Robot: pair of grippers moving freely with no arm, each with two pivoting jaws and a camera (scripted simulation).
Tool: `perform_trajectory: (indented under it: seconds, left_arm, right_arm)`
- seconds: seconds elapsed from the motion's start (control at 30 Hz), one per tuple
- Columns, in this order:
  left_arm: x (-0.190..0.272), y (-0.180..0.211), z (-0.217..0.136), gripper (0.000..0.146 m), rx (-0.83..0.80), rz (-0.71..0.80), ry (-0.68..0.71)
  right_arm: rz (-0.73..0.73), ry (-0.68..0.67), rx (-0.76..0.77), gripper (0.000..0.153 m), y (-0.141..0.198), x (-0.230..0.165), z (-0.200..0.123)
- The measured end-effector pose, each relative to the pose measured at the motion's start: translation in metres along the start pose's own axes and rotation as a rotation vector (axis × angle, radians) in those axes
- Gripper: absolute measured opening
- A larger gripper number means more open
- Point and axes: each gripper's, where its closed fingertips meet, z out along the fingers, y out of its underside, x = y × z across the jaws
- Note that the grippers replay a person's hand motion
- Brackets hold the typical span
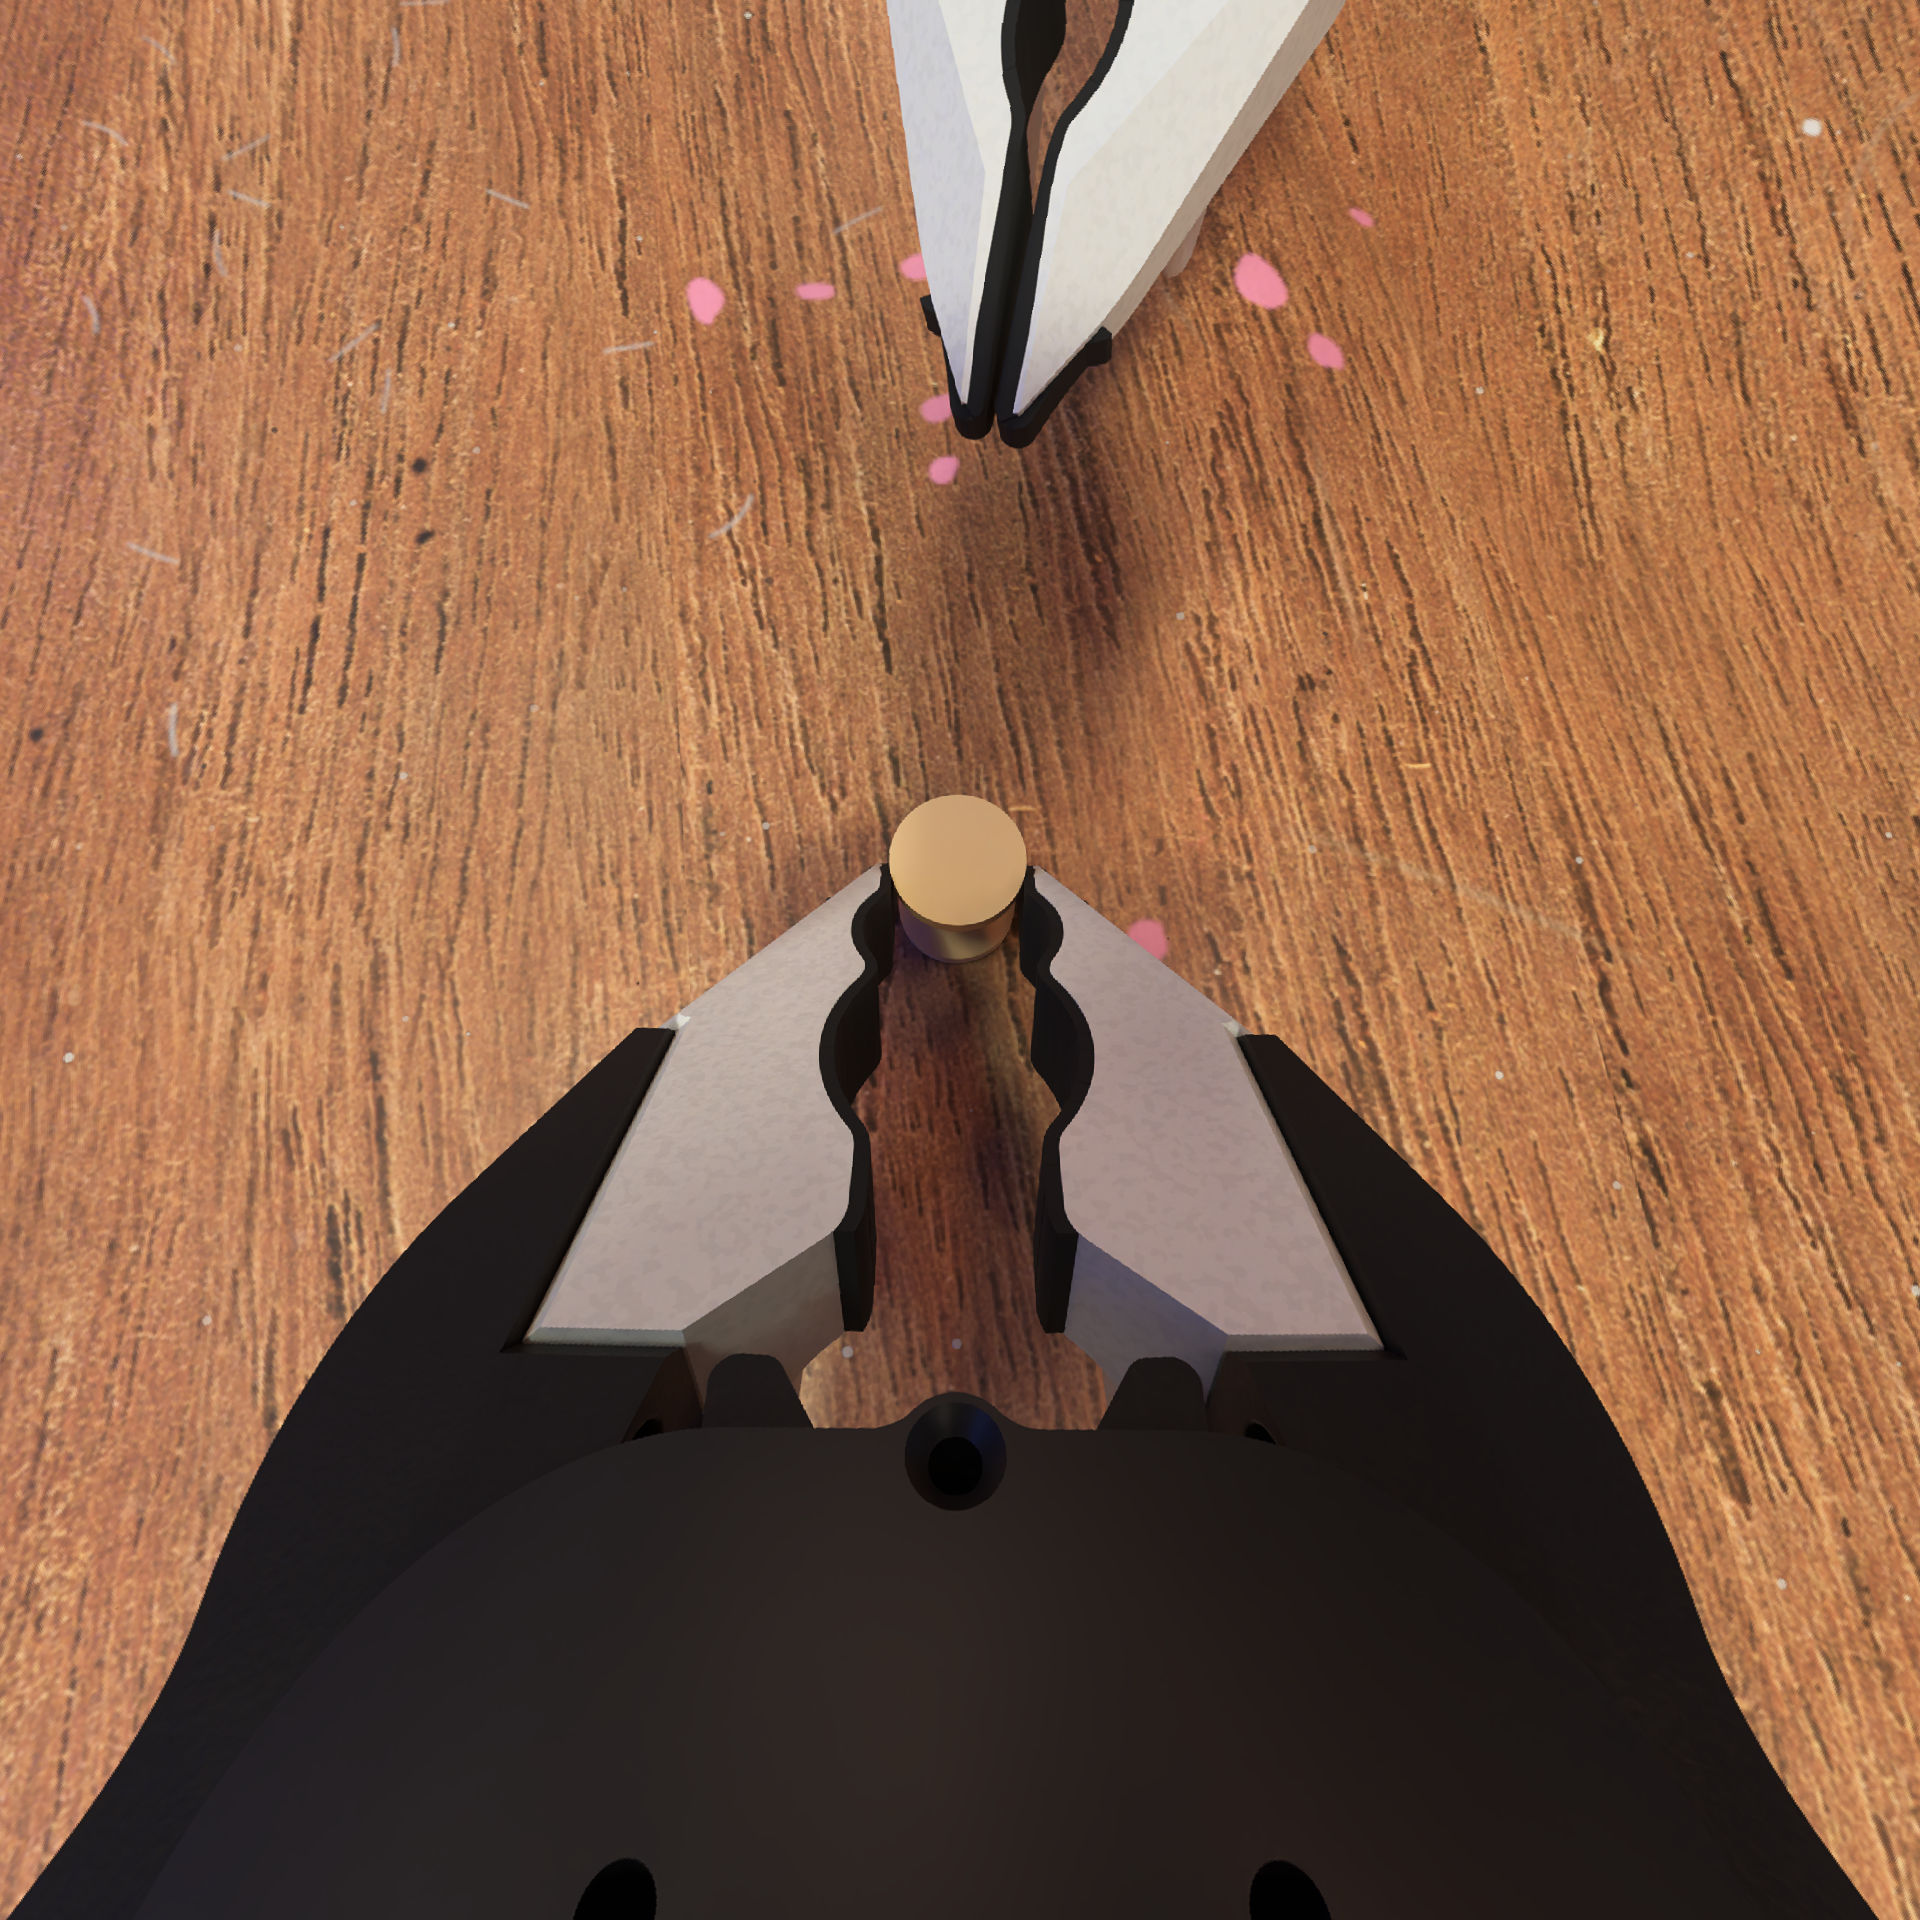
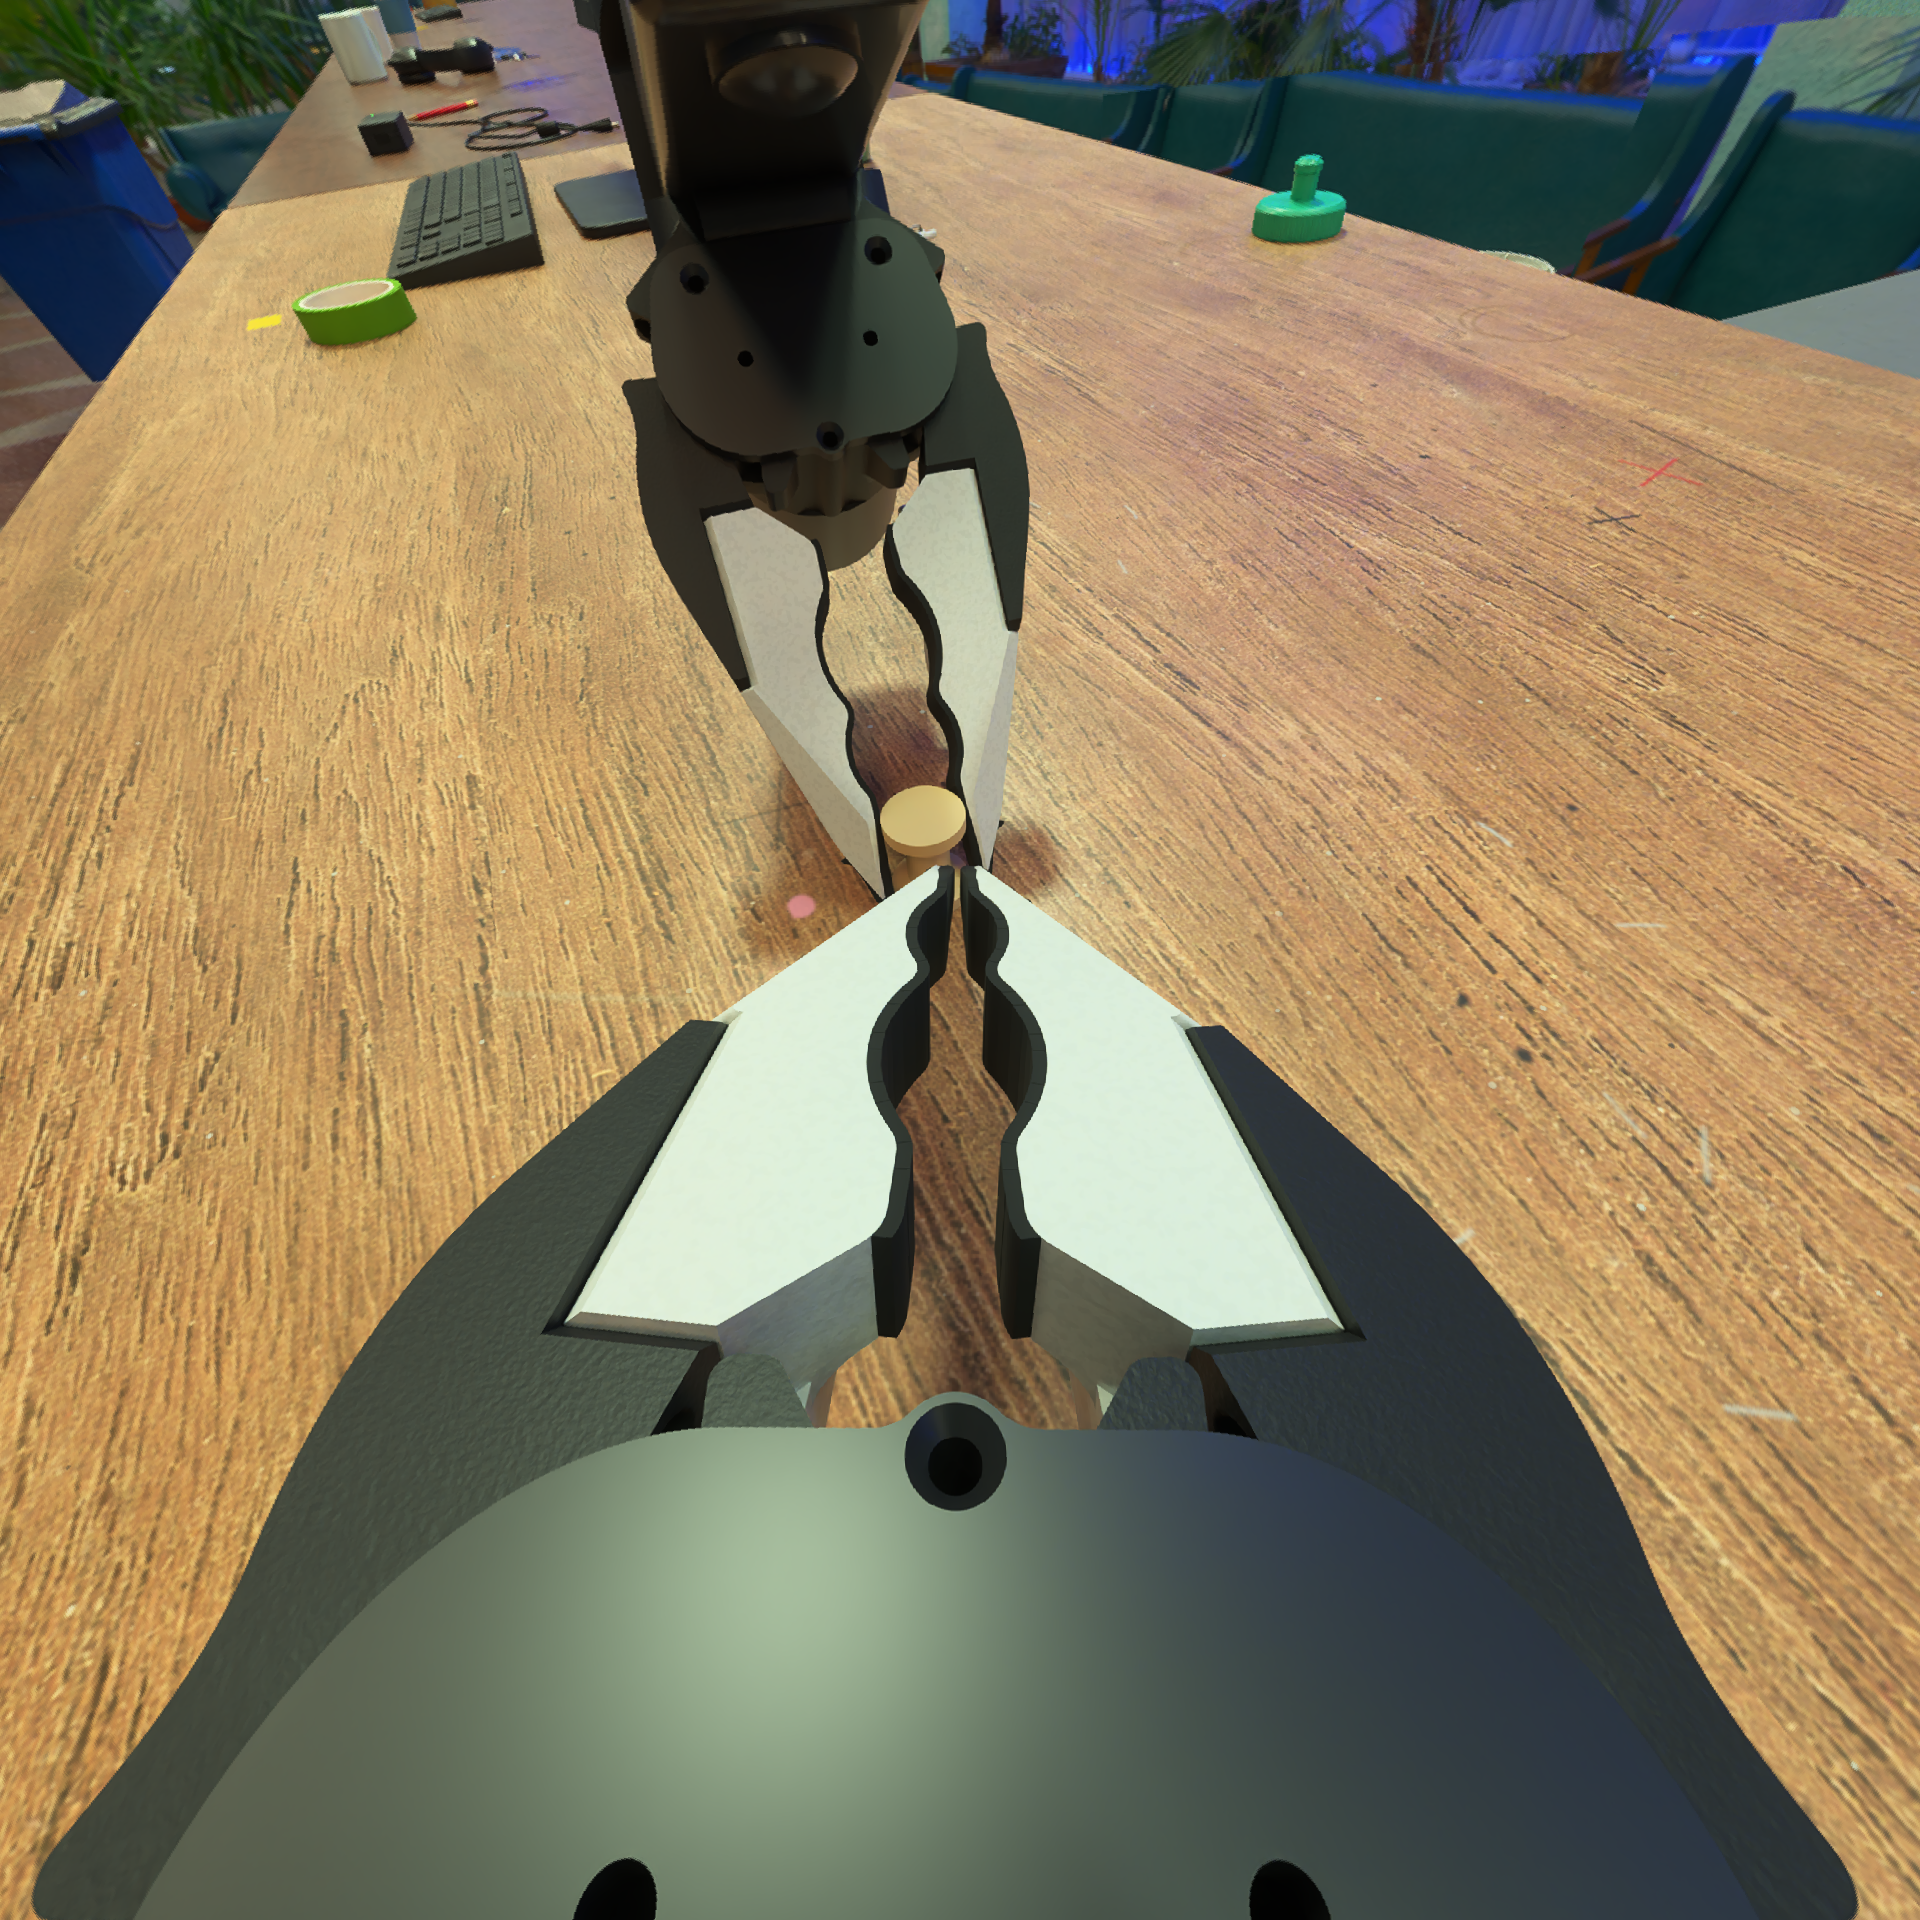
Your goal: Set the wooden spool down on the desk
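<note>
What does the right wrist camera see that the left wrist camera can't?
Only the right wrist view shows the keyboard, the green tape roll, the green knob-shaped thing and the dark green chairs. Only the left wrist view shows a scatter of pink spots on the wood. Both show the wooden spool held between the left gripper's fingertips, the shut, empty right gripper opposite it, and the desk.

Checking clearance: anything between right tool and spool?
Bare desk with pink specks only, between right tool and spool, per left wrist view.
</note>
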Motion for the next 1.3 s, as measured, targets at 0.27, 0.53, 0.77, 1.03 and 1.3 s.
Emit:
perform_trajectory:
  seconds: [0.27,0.53,0.77,1.03,1.3]
  left_arm:
    - [0.0000,0.0000,0.0000,0.023,0.002,0.001,0.002]
    - [0.0000,0.0000,0.0000,0.023,0.003,0.000,0.002]
    - [0.0000,-0.0001,0.0000,0.023,0.004,0.000,0.002]
    - [0.0000,-0.0001,0.0001,0.023,0.004,-0.002,0.002]
    - [0.0000,-0.0001,0.0000,0.023,0.006,-0.003,0.004]
  right_arm:
    - [0.000,0.000,0.001,0.001,-0.0002,0.0000,-0.0001]
    - [-0.004,0.001,-0.001,0.001,0.0000,-0.0004,0.0001]
    - [-0.007,0.002,-0.001,0.001,0.0002,-0.0005,0.0001]
    - [-0.010,0.003,-0.002,0.001,0.0003,-0.0008,0.0002]
    - [-0.012,0.003,-0.002,0.001,0.0003,-0.0010,0.0001]
